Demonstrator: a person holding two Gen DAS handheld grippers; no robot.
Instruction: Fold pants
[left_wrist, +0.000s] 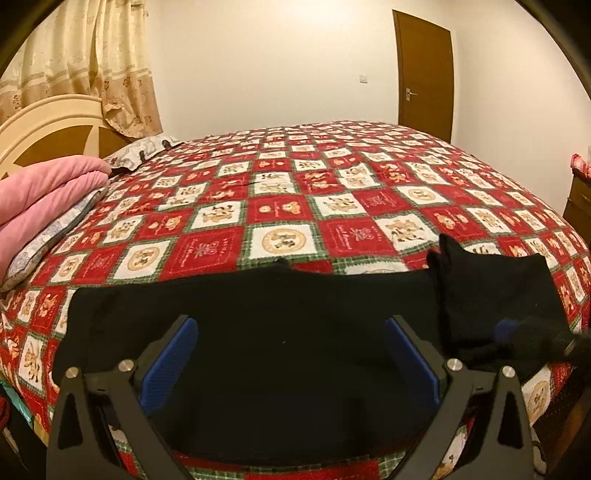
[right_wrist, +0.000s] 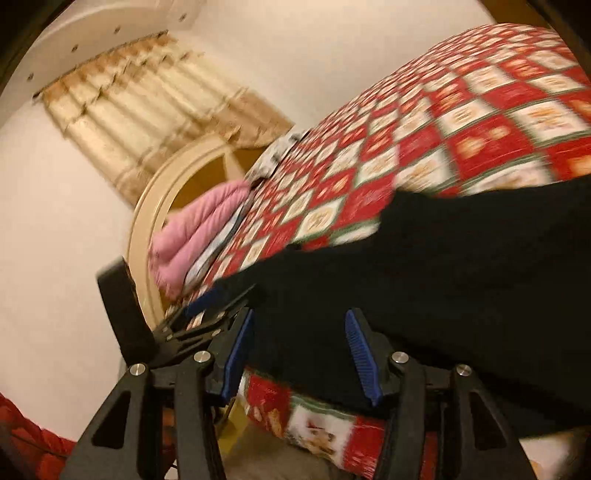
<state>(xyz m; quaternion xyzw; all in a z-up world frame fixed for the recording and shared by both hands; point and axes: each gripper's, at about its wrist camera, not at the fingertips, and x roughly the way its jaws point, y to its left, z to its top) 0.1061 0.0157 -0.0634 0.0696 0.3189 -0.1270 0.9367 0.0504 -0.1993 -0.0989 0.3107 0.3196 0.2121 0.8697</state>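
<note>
Left tongs (left_wrist: 291, 354) are seen spread wide above the black pants (left_wrist: 258, 332), nothing held between the blue pads (left_wrist: 171, 360). Right tongs (right_wrist: 299, 350) are likewise spread wide, fabric passing between them but not pinched as far as can be told; that view is blurred. The pants are laid across the near edge of the bed (left_wrist: 295, 206), on the red checkered bear-print quilt (left_wrist: 280, 192). One end at the right is already doubled back into a bunched stack (left_wrist: 491, 295); the long left stretch is judged still unfolded, so roughly one fold is done, more folding and squaring left. Farther off, a pink blanket (left_wrist: 40, 195), headboard (left_wrist: 48, 122), curtain (left_wrist: 99, 62) and brown door (left_wrist: 424, 70) are noted.
</note>
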